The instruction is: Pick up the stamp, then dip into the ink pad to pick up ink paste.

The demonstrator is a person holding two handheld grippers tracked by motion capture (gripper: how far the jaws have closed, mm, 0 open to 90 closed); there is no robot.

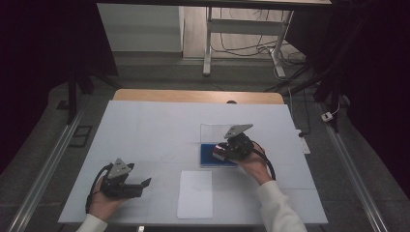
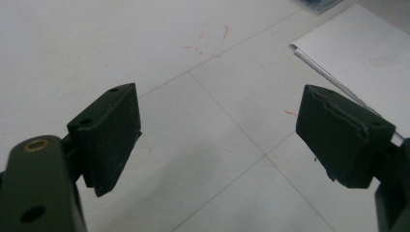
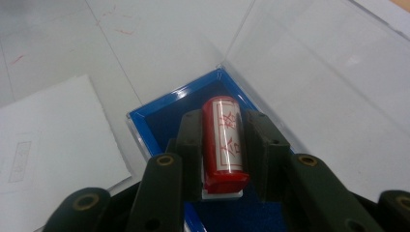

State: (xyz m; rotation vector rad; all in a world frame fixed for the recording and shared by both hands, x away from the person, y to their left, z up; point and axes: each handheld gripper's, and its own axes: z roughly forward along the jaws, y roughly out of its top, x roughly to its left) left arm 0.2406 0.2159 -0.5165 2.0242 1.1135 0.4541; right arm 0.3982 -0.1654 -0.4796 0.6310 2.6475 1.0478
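Observation:
A red cylindrical stamp (image 3: 223, 142) with a white label and red characters is clamped between the jaws of my right gripper (image 3: 222, 140). It hangs just over a blue-lined box (image 3: 159, 123) whose clear lid (image 3: 314, 72) stands open. From above, the right gripper (image 1: 223, 151) holds the stamp (image 1: 220, 153) over the blue box (image 1: 208, 159). My left gripper (image 1: 145, 182) rests open near the table's front left, jaws wide apart (image 2: 220, 140) over bare white surface. A white sheet of paper (image 1: 195, 194) lies between the two hands.
The white table cover (image 1: 154, 130) carries faint red marks (image 2: 212, 41). The paper sheet (image 2: 358, 53) lies just right of the left gripper's jaws. Beyond the table stand desk legs and cables (image 1: 251, 43) on the floor.

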